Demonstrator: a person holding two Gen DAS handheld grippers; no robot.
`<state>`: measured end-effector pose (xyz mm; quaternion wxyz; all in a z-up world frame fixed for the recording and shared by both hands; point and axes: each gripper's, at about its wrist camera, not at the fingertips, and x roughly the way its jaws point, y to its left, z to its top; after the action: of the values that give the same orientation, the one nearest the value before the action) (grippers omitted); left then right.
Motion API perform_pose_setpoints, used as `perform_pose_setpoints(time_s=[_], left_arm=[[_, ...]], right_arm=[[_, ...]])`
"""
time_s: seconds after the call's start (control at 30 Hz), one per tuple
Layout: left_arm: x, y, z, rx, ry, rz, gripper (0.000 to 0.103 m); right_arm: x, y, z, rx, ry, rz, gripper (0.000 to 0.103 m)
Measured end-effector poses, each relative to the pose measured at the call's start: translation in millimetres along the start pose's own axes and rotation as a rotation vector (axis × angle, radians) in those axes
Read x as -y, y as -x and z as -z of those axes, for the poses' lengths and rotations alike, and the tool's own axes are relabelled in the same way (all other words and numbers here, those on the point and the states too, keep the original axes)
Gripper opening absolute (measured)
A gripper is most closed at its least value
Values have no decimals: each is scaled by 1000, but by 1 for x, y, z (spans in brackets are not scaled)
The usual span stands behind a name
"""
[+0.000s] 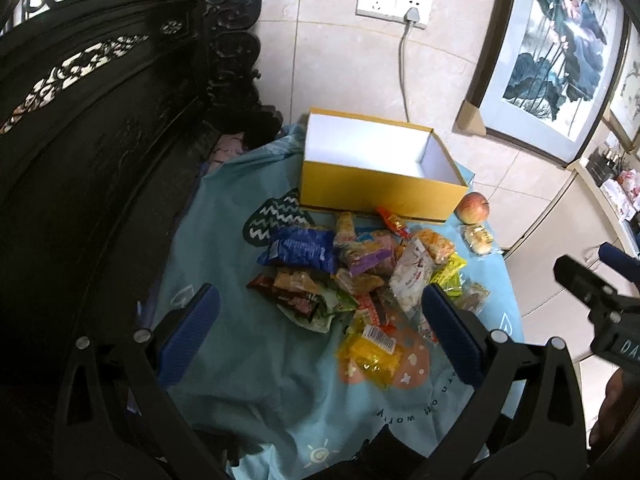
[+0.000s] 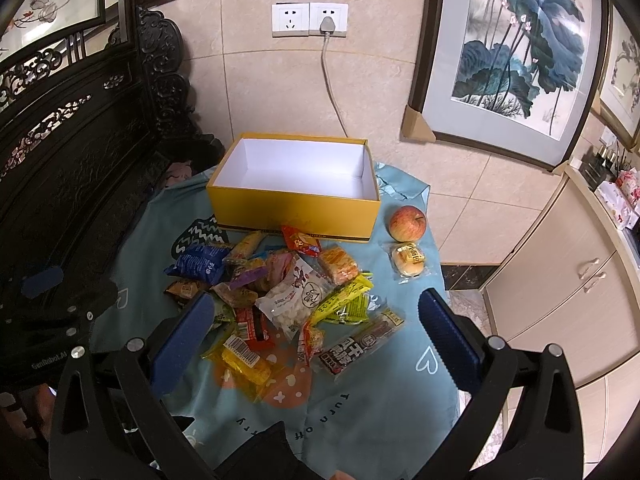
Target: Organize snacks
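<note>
Apple (image 2: 408, 223) beside yellow box (image 2: 296, 216)

Snack pile (image 2: 280, 296) fronts open yellow box (image 2: 294, 210) (apple (image 2: 408, 223) beside).

"Turn off worry" upside down on the blue tablecloth (image 2: 360, 396).

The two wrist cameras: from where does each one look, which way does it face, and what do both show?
Left wrist: sits on the left gripper, above the table's near-left side, facing the snack pile and wall; its own open blue fingers show, with the right gripper at the right edge.
Right wrist: sits on the right gripper, further right, facing the same way; its open fingers show, with the left gripper at the left edge.
Shared: yellow box, empty, apple, wrapped bun, blue tablecloth, wall sockets.
</note>
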<state>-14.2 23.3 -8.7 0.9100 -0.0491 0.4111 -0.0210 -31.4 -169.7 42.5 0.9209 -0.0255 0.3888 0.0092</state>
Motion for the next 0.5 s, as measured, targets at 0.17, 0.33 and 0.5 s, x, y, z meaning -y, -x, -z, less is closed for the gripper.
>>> perform_pose_setpoints(time_s=[0.17, 0.33, 0.5], left_arm=[[-1, 5, 4, 8, 4, -24, 101], [2, 8, 5, 10, -3, 12, 101], [5, 9, 8, 1, -11, 36, 101]], right_arm=[[2, 0, 0, 0, -1, -1, 102], [3, 1, 0, 1, 0, -2, 102], [4, 2, -1, 1, 0, -4, 102]])
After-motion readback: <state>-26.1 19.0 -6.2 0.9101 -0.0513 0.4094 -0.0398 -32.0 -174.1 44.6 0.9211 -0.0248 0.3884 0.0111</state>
